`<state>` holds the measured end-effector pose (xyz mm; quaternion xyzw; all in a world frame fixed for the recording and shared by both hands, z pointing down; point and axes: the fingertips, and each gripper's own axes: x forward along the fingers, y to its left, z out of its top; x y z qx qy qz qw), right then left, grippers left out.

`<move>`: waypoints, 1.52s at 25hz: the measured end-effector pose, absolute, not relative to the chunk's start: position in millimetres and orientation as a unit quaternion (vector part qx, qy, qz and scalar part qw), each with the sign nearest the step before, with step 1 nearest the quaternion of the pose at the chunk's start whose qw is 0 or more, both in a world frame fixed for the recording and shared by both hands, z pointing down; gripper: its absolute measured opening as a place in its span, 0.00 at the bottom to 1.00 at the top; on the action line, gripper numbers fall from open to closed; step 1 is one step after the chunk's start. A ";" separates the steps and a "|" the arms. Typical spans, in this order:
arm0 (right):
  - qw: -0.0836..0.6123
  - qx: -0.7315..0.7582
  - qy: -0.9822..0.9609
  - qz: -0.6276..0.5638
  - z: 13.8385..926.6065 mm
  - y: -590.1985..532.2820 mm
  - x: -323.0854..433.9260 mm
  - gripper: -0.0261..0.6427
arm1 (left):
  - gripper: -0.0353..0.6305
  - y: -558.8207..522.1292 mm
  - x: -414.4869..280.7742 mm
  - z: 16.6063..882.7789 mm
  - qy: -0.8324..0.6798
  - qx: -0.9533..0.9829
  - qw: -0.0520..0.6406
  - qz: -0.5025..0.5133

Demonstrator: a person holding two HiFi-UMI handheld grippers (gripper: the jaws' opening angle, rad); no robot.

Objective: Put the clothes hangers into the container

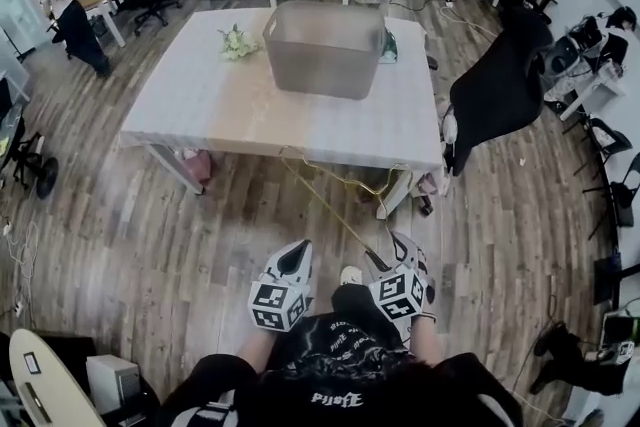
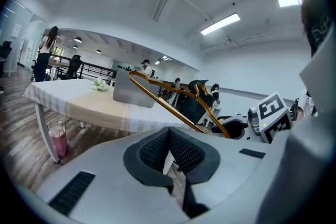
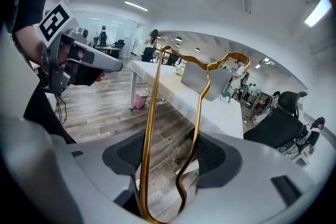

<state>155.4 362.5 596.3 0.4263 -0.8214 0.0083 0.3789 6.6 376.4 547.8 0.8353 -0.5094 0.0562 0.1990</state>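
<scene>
Clearly the right gripper [image 3: 170,152] is holding the gold wire hanger [image 3: 149,128]: its jaws are clamping across two strands of the wire, which are keeping them fairly wide. The hanger's long axis is reaching up and forward from those jaws. The grey container [image 1: 320,65] is sitting on the far part of the tabletop [image 1: 200,105], straight ahead and well apart from both grippers, with floor lying between. The left gripper [image 2: 169,136] is hanging beside the right, its jaws together on nothing. By my judgement, the next move is calling for a forward reach by the right hand, bringing the hanger tip-first over the rim.
</scene>
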 end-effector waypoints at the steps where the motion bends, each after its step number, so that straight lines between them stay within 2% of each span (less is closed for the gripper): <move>1: 0.377 0.424 -0.824 0.007 595.5 346.9 160.0 0.47 | 0.08 362.2 13.3 546.8 -0.510 0.835 0.198 0.057; 10: 0.363 0.399 -0.842 -0.008 593.2 231.6 202.1 0.47 | 0.08 253.9 68.4 544.2 -0.525 0.827 0.195 0.051; 21: 0.357 0.359 -0.862 -0.033 601.9 159.3 248.1 0.45 | 0.08 181.2 122.0 551.3 -0.560 0.804 0.199 0.026; 32: 0.320 0.361 -0.875 -0.041 585.4 109.3 250.0 0.45 | 0.08 148.2 112.7 558.5 -0.585 0.784 0.203 0.033; 38: 0.292 0.379 -0.876 -0.064 564.3 51.7 239.6 0.45 | 0.08 87.6 101.3 565.7 -0.576 0.792 0.200 0.030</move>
